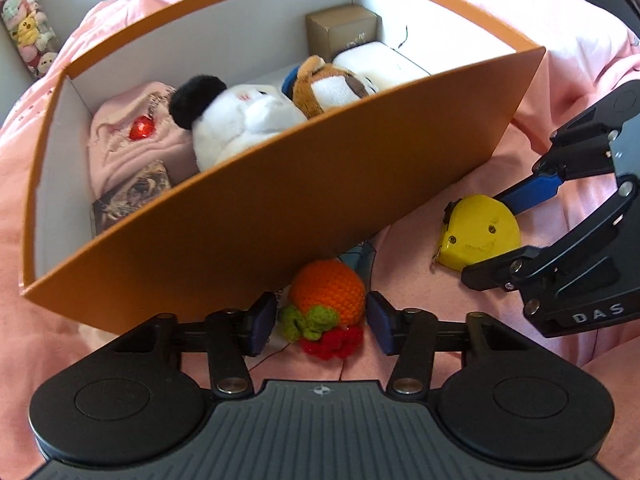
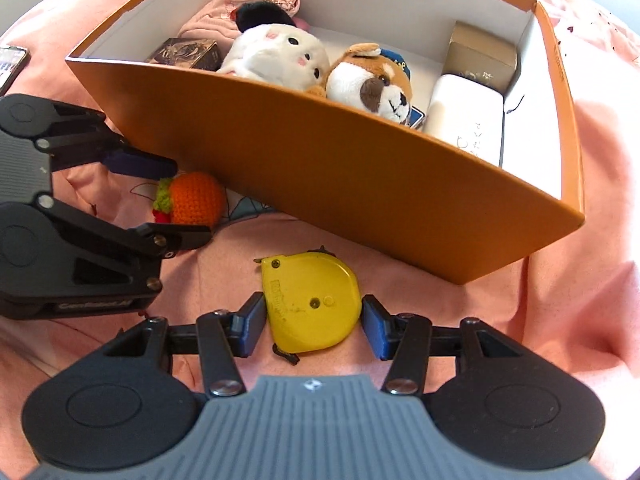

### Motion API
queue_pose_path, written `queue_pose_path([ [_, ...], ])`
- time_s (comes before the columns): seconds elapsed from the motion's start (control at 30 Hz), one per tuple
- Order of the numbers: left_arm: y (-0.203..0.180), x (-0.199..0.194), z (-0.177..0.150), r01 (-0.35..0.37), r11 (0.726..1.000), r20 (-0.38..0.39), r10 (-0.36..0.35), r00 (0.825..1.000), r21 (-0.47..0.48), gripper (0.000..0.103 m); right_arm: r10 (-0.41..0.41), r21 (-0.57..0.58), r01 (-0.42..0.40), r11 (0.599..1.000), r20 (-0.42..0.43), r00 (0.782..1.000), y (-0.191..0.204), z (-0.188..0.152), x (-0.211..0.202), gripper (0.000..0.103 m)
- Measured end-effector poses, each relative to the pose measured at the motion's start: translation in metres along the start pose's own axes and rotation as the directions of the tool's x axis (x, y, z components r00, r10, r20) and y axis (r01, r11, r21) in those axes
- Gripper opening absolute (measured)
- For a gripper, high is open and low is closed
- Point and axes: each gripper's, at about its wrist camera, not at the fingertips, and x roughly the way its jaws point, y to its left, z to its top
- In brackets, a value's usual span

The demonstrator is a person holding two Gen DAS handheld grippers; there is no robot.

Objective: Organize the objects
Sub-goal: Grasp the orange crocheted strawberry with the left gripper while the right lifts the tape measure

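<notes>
An orange box (image 1: pixel 280 208) (image 2: pixel 360 168) stands on a pink bedspread and holds a white plush (image 1: pixel 240 120) (image 2: pixel 276 54), a brown dog plush (image 1: pixel 328 86) (image 2: pixel 372 80), a pink cloth (image 1: pixel 132 140), a white case (image 2: pixel 466 120) and small boxes. A crocheted orange (image 1: pixel 326 292) (image 2: pixel 196 198) lies in front of the box, between the open jaws of my left gripper (image 1: pixel 320 326) (image 2: pixel 184 204). A yellow tape measure (image 1: pixel 478 234) (image 2: pixel 314 302) lies to its right, between the open jaws of my right gripper (image 2: pixel 314 326) (image 1: pixel 492 236). Neither pad presses its object.
The pink bedspread (image 2: pixel 560 320) is wrinkled around the box. A phone (image 2: pixel 10 66) lies at the far left. A tube of small plush toys (image 1: pixel 28 28) stands by the wall at the back left.
</notes>
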Motion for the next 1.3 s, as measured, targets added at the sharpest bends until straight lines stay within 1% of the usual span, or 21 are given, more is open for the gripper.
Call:
queue_pose_path([
  [0.1, 0.002, 0.005, 0.000, 0.014, 1.000, -0.008, -0.014, 1.000, -0.008, 0.056, 0.001, -0.010, -0.001, 1.000, 0.004, 1.000, 0.000, 0.000, -0.002, 0.054],
  [0.2, 0.002, 0.010, 0.001, 0.025, 1.000, -0.017, -0.025, 1.000, -0.013, 0.054, -0.027, -0.056, 0.028, 0.998, 0.017, 0.999, 0.004, 0.001, -0.004, 0.055],
  [0.23, 0.002, 0.012, 0.001, 0.030, 0.999, -0.021, -0.031, 0.999, -0.012, 0.052, -0.030, -0.069, 0.032, 0.997, 0.023, 0.999, 0.004, 0.001, -0.004, 0.055],
  [0.37, 0.000, 0.014, 0.001, 0.028, 1.000, -0.026, -0.028, 0.999, -0.009, 0.051, -0.026, -0.092, 0.028, 0.995, 0.028, 0.999, 0.006, 0.004, -0.003, 0.055],
  [0.57, 0.000, 0.006, -0.002, 0.027, 0.999, -0.007, -0.028, 1.000, -0.026, 0.049, -0.001, -0.053, 0.001, 0.999, -0.005, 1.000, 0.001, 0.004, 0.005, 0.053],
  [0.7, 0.000, -0.013, -0.004, 0.050, 0.998, 0.028, -0.049, 0.998, -0.037, 0.049, 0.001, -0.032, 0.000, 0.999, 0.010, 1.000, 0.002, 0.004, -0.002, 0.052],
  [0.8, 0.003, -0.033, -0.005, 0.085, 0.994, 0.062, -0.081, 0.995, -0.066, 0.049, -0.011, -0.039, 0.012, 0.999, 0.032, 0.999, 0.006, 0.002, -0.015, 0.052],
  [0.93, 0.006, -0.066, -0.007, 0.158, 0.982, 0.112, -0.146, 0.983, -0.106, 0.049, -0.011, -0.038, 0.014, 0.999, 0.074, 0.997, 0.011, 0.000, -0.044, 0.052],
  [1.1, 0.014, -0.099, 0.002, 0.209, 0.970, 0.177, -0.185, 0.967, -0.125, 0.049, 0.002, -0.028, 0.002, 1.000, 0.146, 0.989, 0.009, 0.000, -0.083, 0.052],
  [1.17, 0.019, -0.112, 0.012, 0.215, 0.969, 0.206, -0.187, 0.960, -0.123, 0.049, 0.015, -0.029, -0.010, 1.000, 0.180, 0.984, 0.008, 0.004, -0.100, 0.052],
  [1.3, 0.033, -0.127, 0.038, 0.194, 0.971, 0.241, -0.156, 0.958, -0.143, 0.049, 0.023, -0.035, -0.014, 0.999, 0.251, 0.968, 0.006, 0.021, -0.126, 0.052],
])
